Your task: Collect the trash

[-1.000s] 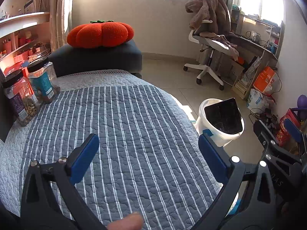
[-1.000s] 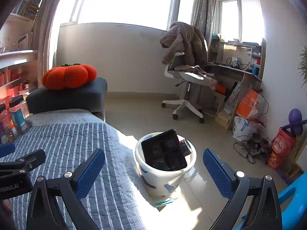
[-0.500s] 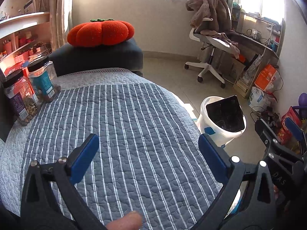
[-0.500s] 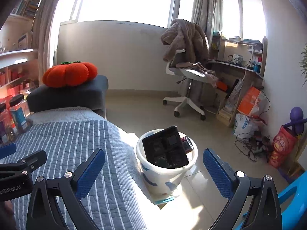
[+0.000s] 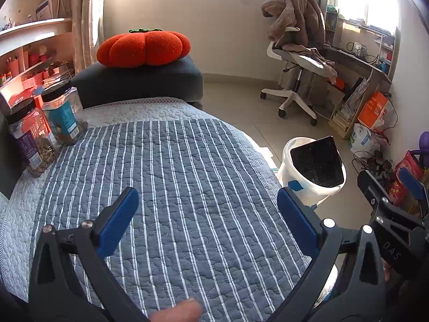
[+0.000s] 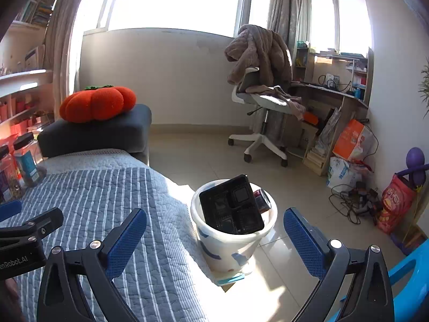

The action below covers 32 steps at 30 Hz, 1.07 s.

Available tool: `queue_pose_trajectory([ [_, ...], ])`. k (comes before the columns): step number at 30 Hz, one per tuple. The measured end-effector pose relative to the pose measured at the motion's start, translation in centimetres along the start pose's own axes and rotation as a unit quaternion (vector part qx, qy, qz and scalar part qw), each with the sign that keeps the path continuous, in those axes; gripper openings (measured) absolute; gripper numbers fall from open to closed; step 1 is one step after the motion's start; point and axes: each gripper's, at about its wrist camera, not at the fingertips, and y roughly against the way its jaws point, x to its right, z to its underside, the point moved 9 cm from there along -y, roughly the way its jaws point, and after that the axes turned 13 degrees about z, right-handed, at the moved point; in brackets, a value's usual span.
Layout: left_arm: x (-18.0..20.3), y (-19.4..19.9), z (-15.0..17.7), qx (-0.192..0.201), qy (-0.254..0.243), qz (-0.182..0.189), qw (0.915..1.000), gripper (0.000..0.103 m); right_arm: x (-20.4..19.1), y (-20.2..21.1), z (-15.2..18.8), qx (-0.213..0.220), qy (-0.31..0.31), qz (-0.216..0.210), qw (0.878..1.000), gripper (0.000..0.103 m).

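Note:
A white trash bucket (image 6: 228,244) stands on the floor beside the bed, with a black compartment food tray (image 6: 232,206) sticking out of it and a small dark wrapper behind the tray. It also shows in the left wrist view (image 5: 308,187), tray (image 5: 317,162) upright inside. My left gripper (image 5: 206,214) is open and empty above the striped quilt (image 5: 174,174). My right gripper (image 6: 214,238) is open and empty, held in front of the bucket, above the bed's edge.
Two jars (image 5: 45,123) stand at the quilt's left edge. An orange pumpkin cushion (image 5: 143,48) lies on a dark ottoman (image 5: 139,80). An office chair (image 6: 262,102) with a blanket, a desk, bags and cables (image 6: 351,201) line the right wall. A blue stool (image 6: 407,284) is at lower right.
Both views have shifted slightly; the bucket sits a little further right and lower in each. Both grippers stay open and empty.

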Motion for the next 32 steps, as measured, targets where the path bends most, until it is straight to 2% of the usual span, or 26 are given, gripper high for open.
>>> queue_pose_trajectory([
  [16, 0.00, -0.21, 0.08, -0.002, 0.000, 0.000, 1.0000, 0.102, -0.30, -0.32, 0.36, -0.007, 0.000, -0.003, 1.000, 0.103],
  [22, 0.00, -0.49, 0.25, -0.008, 0.005, 0.008, 0.9999, 0.097, -0.40, -0.49, 0.60, -0.012, -0.004, -0.008, 1.000, 0.103],
  [26, -0.08, -0.69, 0.38, -0.012, 0.008, 0.015, 0.9998, 0.086, -0.40, -0.60, 0.77, -0.020, -0.009, -0.012, 1.000, 0.103],
  [31, 0.43, -0.70, 0.43, -0.014, -0.001, 0.019, 0.9997, 0.086, -0.42, -0.68, 0.91, -0.026, -0.012, -0.016, 0.999, 0.103],
  [32, 0.46, -0.73, 0.44, -0.015, -0.002, 0.018, 0.9997, 0.089, -0.42, -0.70, 0.88, -0.027, -0.012, -0.016, 0.999, 0.103],
])
